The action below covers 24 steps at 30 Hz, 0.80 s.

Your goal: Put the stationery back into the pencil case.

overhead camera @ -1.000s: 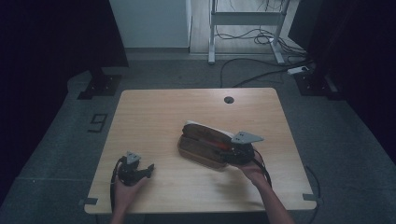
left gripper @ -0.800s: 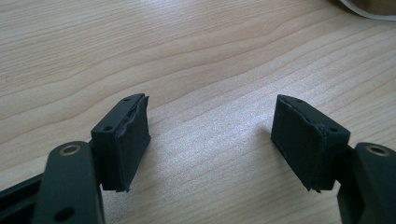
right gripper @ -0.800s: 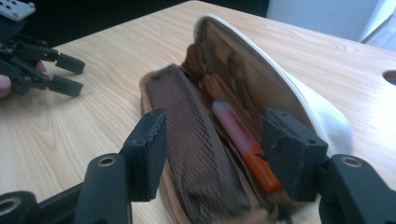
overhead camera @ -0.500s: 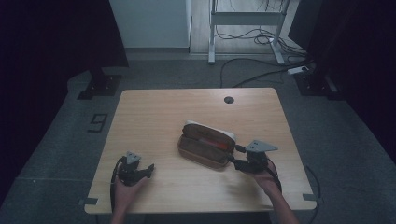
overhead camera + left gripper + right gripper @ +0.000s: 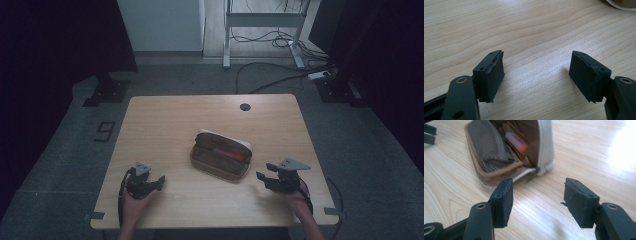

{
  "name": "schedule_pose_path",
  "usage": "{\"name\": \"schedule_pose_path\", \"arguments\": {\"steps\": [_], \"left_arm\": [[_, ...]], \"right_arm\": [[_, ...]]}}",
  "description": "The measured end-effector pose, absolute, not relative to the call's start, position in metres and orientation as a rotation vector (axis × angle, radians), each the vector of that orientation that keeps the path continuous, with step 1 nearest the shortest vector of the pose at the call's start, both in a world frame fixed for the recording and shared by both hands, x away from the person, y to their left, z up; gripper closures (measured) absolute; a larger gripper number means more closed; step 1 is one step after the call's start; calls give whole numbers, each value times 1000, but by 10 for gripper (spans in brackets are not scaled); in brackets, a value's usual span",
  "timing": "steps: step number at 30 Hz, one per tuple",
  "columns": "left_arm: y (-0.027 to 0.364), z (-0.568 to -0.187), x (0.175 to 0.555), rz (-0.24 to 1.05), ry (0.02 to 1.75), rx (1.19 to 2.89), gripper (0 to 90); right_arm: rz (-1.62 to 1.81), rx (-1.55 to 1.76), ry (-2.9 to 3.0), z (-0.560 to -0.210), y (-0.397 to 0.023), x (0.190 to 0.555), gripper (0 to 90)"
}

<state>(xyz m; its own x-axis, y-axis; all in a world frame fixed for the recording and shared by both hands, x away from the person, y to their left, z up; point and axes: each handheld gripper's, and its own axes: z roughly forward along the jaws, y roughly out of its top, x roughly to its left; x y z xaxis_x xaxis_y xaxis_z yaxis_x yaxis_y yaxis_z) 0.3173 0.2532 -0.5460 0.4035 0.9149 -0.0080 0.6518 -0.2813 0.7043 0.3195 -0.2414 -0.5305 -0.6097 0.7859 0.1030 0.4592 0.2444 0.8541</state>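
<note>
A brown pencil case [image 5: 220, 159] lies open in the middle of the wooden table [image 5: 165, 120]. Its lid is flipped up at the back, and the pale zip edge runs round it. Inside there is an orange and red pen [image 5: 517, 142], lying in the far half of the case. There is also a dark mesh pocket [image 5: 488, 147] in the nearer half.

The right claw [image 5: 264, 178] is just beside the right end of the case, low over the table. Its two black pads stand apart and nothing is between them. In the right gripper view the zip end of the case is a little way in front of the pads, not touching them.

The left claw [image 5: 158, 182] is well apart from the case, near the front left of the table. Its pads are open too, with only bare wood between them. A corner of the case peeks in at the top right of the left gripper view.

It looks like the pen is already put away in the case, so that part seems done. What is left, I think, is to fold the lid down and pull the zip shut. Neither claw is holding the case or the zip yet, so the closing has not begun.
</note>
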Motion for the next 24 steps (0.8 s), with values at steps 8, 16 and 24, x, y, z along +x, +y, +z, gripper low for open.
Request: {"name": "schedule_pose_path", "arguments": {"steps": [8,16,24], "left_arm": [[253,-546,317,538,1330,2033,274],[253,-546,317,538,1329,2033,274],[253,-546,317,538,1329,2033,274]], "right_arm": [[1254,1190,2179,-542,-255,315,388],[1243,1214,2181,-548,-256,317,384],[1233,1222,2186,-550,-257,318,372]]}}
